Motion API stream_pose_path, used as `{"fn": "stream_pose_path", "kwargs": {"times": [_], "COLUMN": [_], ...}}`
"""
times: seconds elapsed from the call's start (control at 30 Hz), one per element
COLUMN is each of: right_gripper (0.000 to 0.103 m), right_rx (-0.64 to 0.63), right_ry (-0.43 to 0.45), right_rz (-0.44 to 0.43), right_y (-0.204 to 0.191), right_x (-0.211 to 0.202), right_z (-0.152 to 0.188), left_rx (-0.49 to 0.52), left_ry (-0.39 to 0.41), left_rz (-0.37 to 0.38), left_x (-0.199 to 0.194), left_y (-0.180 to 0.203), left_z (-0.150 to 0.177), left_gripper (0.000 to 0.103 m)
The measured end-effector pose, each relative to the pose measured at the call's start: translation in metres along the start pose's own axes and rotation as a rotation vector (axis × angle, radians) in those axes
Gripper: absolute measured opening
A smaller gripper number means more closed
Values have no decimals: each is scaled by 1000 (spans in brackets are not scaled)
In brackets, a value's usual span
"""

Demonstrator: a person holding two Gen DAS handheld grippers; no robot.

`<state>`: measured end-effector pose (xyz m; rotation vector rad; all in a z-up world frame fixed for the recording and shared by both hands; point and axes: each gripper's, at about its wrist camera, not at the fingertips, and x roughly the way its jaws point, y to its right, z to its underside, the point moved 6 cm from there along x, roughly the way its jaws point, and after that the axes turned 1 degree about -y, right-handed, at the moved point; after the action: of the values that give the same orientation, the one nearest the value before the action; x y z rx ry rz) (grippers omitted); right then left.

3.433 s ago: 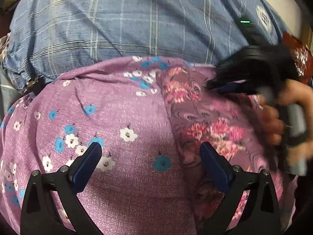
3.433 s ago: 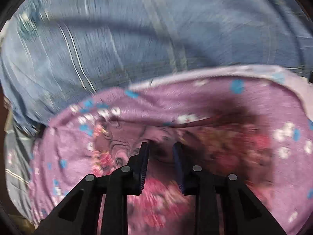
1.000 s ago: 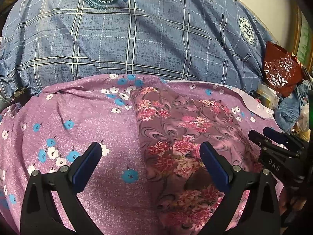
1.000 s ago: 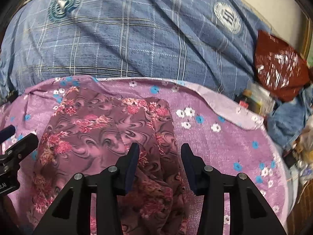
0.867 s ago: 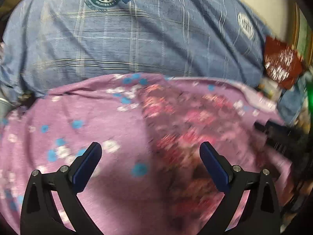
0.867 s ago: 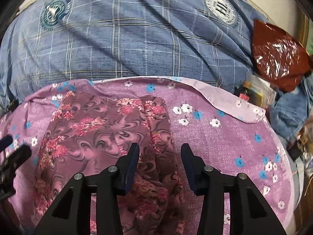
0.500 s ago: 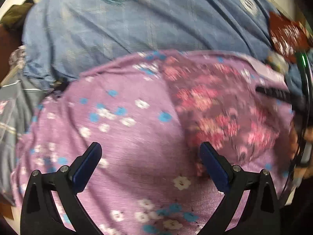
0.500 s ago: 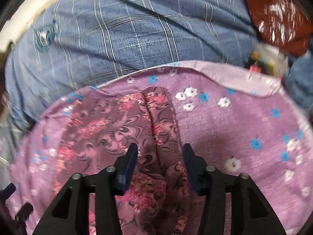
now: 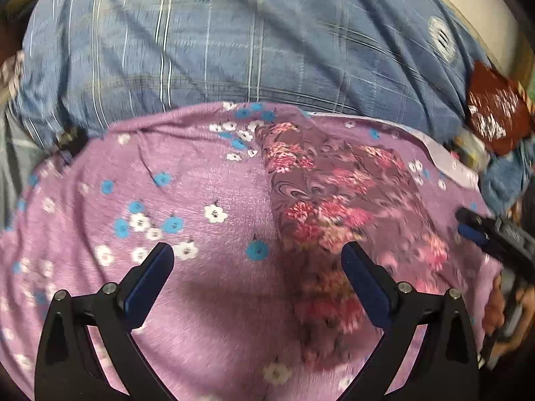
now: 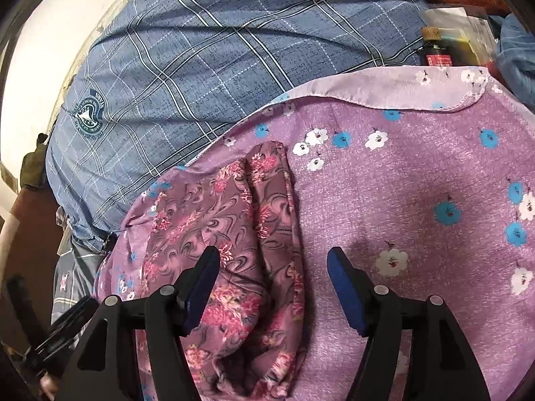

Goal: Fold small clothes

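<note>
A mauve garment with pink roses (image 9: 334,200) (image 10: 234,217) lies folded into a long strip on a lilac cloth with blue and white flowers (image 9: 200,193) (image 10: 401,200). My left gripper (image 9: 257,260) stands wide open above the cloth, its right finger over the garment's left edge, gripping nothing. My right gripper (image 10: 272,260) hovers over the garment's right fold. Its jaws are opening, and the pads press on nothing. The right gripper (image 9: 464,224) also shows at the right edge of the left wrist view, held by a hand. The left gripper (image 10: 67,317) appears at the lower left of the right wrist view.
A blue plaid sheet (image 9: 234,50) (image 10: 200,50) covers the surface behind the lilac cloth. A red-brown foil bag (image 9: 491,113), a dark bottle (image 10: 434,50) and blue denim (image 9: 508,173) crowd the far right. A pale wall (image 10: 40,67) stands to the left.
The right gripper's jaws have spread wider, and it has rolled and shifted across the garment. The left gripper's view swung left, then back. The garment lies still.
</note>
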<state>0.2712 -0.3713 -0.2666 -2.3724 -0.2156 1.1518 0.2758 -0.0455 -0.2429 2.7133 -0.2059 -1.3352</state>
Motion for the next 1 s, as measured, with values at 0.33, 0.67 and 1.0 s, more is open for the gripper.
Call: {"fn": "stream_pose_path", "kwargs": {"times": [0.33,0.67,1.0], "right_gripper": [71,73,77], "right_rx": [17,152,158], "right_ry": [-29,-124,-103], "right_rz": [-16,-108,-121], "right_y": [9,14,11], "right_x": [9,41,53], "right_z": [-2,2,-1], "left_rx": [-47,-87,-171], "left_ry": [-40,-131,-190], "left_rz": [184,427,524], "left_x": [35,44,65], "left_y": [-11,8,9], "left_z": [-1,-2,-2], "left_gripper": [101,101,100]}}
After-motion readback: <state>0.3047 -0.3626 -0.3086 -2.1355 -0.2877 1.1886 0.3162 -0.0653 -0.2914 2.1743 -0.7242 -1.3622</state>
